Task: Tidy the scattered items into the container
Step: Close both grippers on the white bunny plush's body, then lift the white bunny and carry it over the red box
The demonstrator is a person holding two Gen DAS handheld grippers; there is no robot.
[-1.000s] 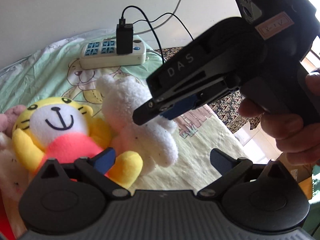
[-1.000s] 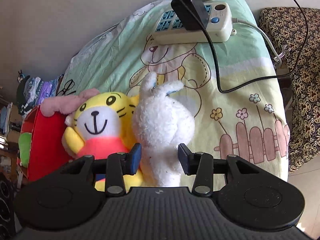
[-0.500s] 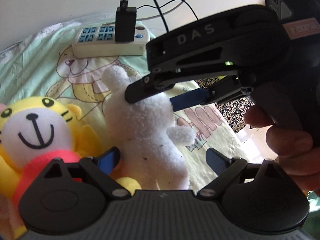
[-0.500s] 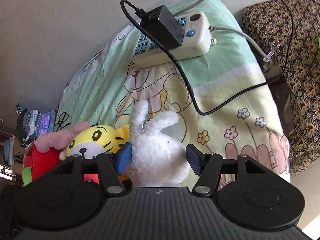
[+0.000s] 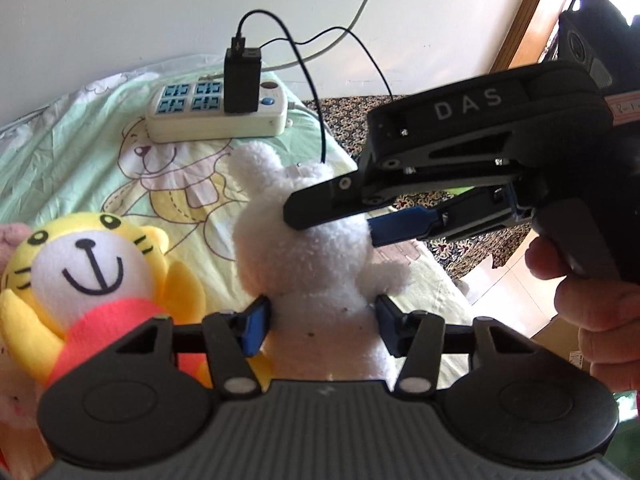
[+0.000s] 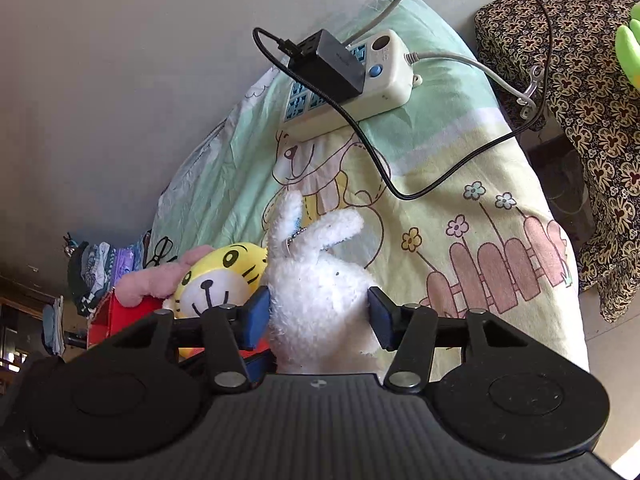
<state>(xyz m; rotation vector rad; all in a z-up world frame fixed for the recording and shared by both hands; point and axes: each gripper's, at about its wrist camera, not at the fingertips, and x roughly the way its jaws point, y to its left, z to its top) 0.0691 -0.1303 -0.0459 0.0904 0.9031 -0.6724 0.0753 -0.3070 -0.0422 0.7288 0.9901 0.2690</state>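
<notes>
White rabbit [image 6: 320,300], both grippers clamping, tiger [image 6: 218,280] adjacent

White rabbit toy [image 5: 320,248]: shaggy, nubbly plush, speckled with dark flecks, beside a yellow tiger toy [image 5: 92,264] of smoother short-pile plush with stitched black features. Underneath, a thin printed cotton sheet [image 6: 460,184], matt and lightly creased, carrying a glossy cream plastic power strip [image 6: 372,84] with a matt black plastic charger [image 6: 326,66] and rubbery cable. Left gripper [image 5: 320,320] and right gripper [image 6: 318,314]: matt black plastic, ribbed housing, blue pads.
</notes>
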